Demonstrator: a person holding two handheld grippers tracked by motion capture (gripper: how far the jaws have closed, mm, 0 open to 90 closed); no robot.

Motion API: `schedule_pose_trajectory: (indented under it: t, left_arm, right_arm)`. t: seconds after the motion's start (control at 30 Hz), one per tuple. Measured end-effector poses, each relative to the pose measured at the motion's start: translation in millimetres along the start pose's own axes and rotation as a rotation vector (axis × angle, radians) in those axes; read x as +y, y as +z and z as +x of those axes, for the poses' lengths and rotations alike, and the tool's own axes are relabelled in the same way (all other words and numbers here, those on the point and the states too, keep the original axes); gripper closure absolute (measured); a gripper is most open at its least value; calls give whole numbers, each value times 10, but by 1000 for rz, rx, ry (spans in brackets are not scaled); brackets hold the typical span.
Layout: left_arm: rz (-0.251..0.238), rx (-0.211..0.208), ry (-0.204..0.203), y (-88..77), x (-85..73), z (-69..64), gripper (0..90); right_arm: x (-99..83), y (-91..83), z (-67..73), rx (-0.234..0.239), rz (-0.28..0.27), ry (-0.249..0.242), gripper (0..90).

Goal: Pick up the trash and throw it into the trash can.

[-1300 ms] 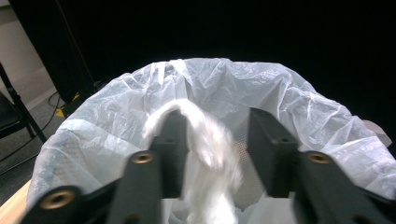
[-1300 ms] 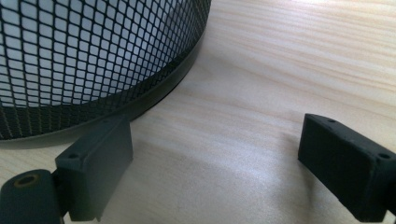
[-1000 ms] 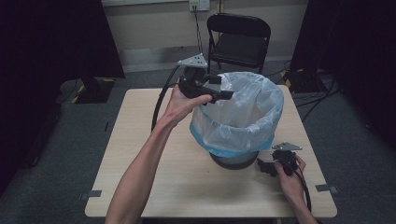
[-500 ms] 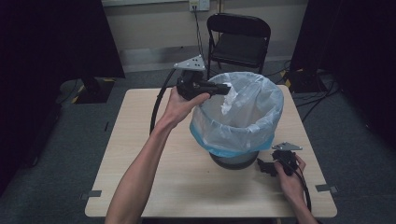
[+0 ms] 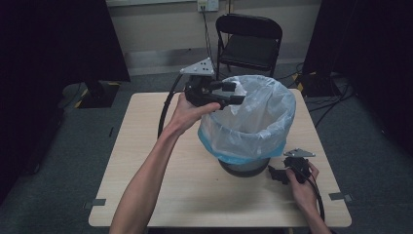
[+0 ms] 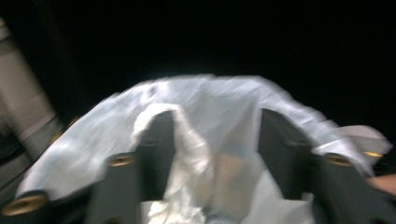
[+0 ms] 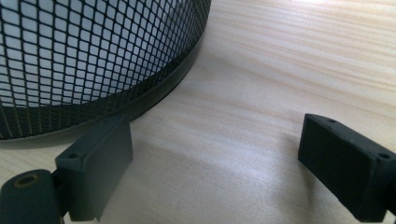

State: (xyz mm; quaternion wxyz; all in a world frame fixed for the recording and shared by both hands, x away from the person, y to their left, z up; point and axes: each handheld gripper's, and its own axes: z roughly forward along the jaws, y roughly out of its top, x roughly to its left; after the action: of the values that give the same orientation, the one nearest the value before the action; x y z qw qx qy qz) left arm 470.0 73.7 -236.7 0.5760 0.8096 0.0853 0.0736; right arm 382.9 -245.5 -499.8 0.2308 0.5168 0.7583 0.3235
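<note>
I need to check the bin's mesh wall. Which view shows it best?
The right gripper view: the black mesh wall and base rim are close and sharp. The high view shows just a dark strip of the bin below the plastic liner. The left gripper view shows blurred liner, no mesh.

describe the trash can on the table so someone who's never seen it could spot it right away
On the light wooden table, look right of centre: a black mesh bin stands there, lined with a pale translucent bag folded over its rim. It is the tallest thing on the table.
</note>
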Motion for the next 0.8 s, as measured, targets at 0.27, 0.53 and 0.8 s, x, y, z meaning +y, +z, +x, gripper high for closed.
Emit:
schedule_pose_trajectory:
  t: [0.27,0.53,0.8]
  left_arm:
    - [-2,-10,-33,-44,-94,53,806]
    - [-24,9,-53,-92,-101,27,695]
    - [-87,137,-117,-475,-310,69,339]
  right_arm:
    - [0,0,0,0,0,0,94]
    - [0,0,0,0,0,0,94]
    - [0,0,0,0,0,0,94]
